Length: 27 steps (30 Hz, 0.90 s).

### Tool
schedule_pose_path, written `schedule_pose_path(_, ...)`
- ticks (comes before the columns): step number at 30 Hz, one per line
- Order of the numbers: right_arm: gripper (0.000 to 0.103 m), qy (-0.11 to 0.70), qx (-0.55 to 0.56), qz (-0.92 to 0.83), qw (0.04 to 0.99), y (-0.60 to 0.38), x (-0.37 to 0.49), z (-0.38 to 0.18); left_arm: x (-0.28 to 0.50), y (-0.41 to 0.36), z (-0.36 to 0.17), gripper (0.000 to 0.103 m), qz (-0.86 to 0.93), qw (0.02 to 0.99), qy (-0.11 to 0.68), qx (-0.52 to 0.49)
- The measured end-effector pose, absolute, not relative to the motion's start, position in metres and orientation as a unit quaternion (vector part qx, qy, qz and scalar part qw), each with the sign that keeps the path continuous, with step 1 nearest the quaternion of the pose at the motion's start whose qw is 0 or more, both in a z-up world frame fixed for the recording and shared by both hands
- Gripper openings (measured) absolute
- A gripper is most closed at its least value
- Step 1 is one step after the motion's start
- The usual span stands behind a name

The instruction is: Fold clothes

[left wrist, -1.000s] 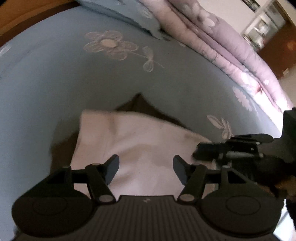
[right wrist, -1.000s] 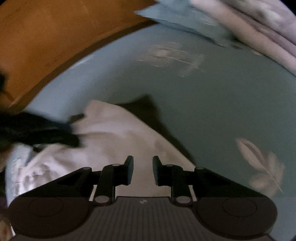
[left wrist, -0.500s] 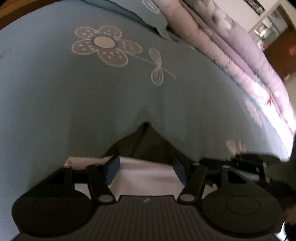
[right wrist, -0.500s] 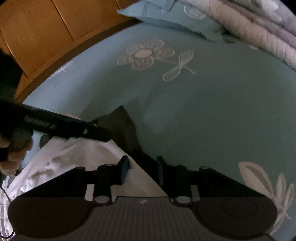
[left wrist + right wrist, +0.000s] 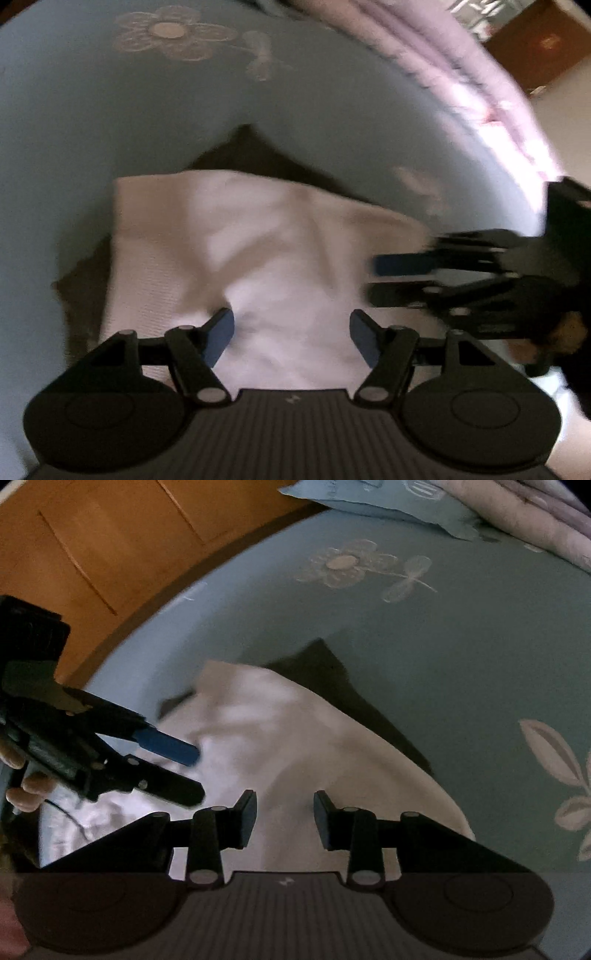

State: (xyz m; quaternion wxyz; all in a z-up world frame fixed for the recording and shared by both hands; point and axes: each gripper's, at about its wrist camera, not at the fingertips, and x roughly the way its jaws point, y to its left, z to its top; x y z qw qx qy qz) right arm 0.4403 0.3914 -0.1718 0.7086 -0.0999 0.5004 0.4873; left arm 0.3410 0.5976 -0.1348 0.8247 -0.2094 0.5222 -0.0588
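Note:
A white garment lies crumpled on the blue sheet, on top of a dark garment whose corner pokes out behind it. My left gripper hovers over the white cloth's near part. Its jaws are wide and still opening, and nothing is pinched between them. In the right wrist view the same white garment and dark garment show. My right gripper stands open over the cloth, gripping nothing. The left gripper reaches in from the left, and the right gripper comes in from the right.
The bed sheet is blue with pale flower prints. A lilac quilt is piled along the back right, with a blue pillow beside it. Wooden panelling runs behind the bed at left. A person's fingers hold the left gripper.
Both grippers have come back down over the white garment after it slid low in view half a second ago. The right jaws stand wider apart than a second ago.

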Motion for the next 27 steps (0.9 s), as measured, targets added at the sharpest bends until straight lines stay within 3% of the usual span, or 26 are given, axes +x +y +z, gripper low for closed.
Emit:
schedule_pose_path(10,0.038,0.492,-0.101,0.458,0.734,0.384,0.437,-0.163,0.342,0.605,-0.122,0.064,-0.044,0.829,0.516,-0.21)
schedule_pose_path(16,0.042,0.516,-0.061,0.483,0.705,0.364,0.404,-0.145,0.291,0.587,-0.089,0.069,-0.097,0.816,0.537,-0.188)
schedule_pose_path(23,0.042,0.565,-0.066,0.485,0.664,0.35,0.355,-0.183,0.251,0.569,-0.13,0.068,-0.09,0.79,0.6,-0.09)
schedule_pose_path(24,0.042,0.562,-0.069,0.481,0.67,0.346,0.352,-0.186,0.246,0.572,-0.135,0.062,-0.087,0.797,0.593,-0.071)
schedule_pose_path(27,0.042,0.561,-0.069,0.462,0.684,0.337,0.35,-0.184,0.236,0.584,-0.13,0.06,-0.076,0.803,0.583,-0.098)
